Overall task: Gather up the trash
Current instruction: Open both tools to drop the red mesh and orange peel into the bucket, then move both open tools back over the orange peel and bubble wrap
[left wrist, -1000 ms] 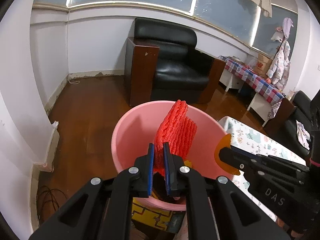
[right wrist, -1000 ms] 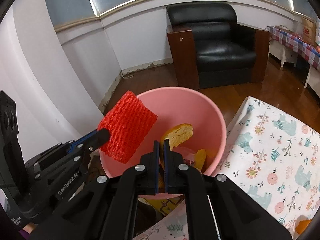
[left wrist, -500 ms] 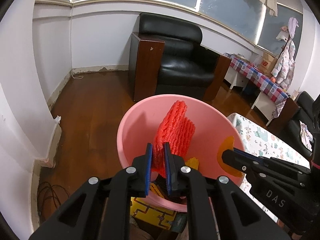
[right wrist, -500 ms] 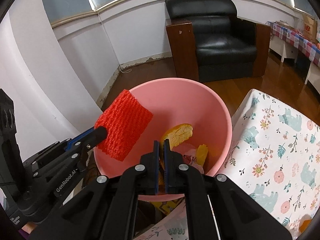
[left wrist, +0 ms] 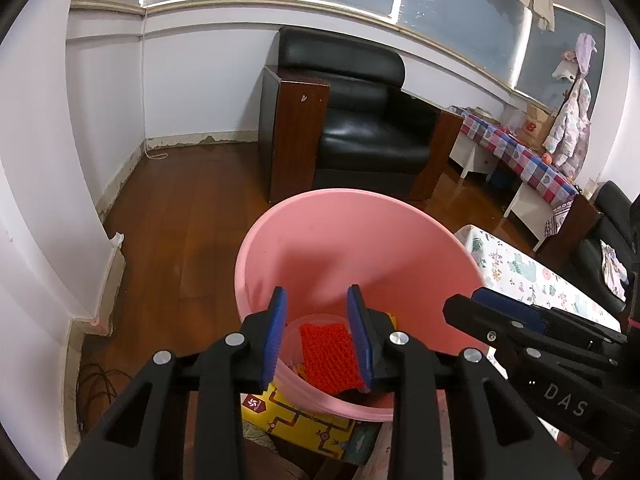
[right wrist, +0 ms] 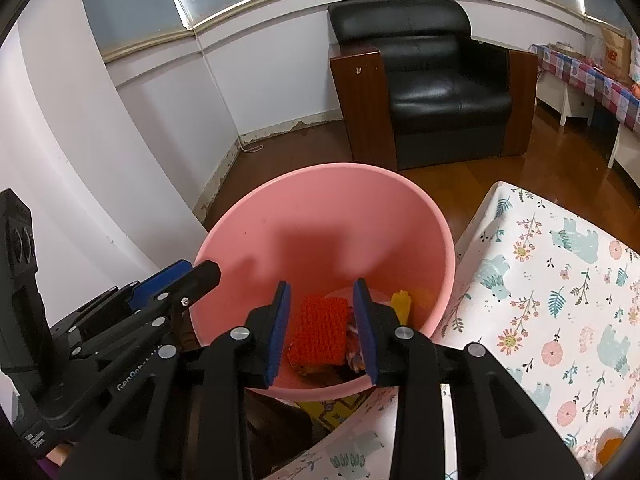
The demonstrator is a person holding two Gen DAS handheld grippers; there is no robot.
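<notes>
A pink bin [left wrist: 360, 240] stands on the floor beside the table; it also shows in the right wrist view [right wrist: 320, 216]. A red foam net [left wrist: 328, 352] lies at its bottom, also in the right wrist view [right wrist: 318, 334], with orange peel pieces [right wrist: 401, 304] beside it. My left gripper [left wrist: 318, 328] is open and empty above the bin's near rim. My right gripper [right wrist: 323, 320] is open and empty above the bin. Each gripper shows in the other's view, the right one [left wrist: 520, 328] and the left one [right wrist: 168, 292].
A black armchair [left wrist: 360, 128] stands behind the bin on the wooden floor. A table with a floral cloth [right wrist: 560, 300] is to the bin's right. A yellow box [left wrist: 304, 420] lies under the bin's near edge. A checked-cloth bench [left wrist: 520, 152] is far right.
Both grippers have opened. The red foam net left the left gripper and the orange peel left the right gripper; both dropped to the bottom of the bin.
</notes>
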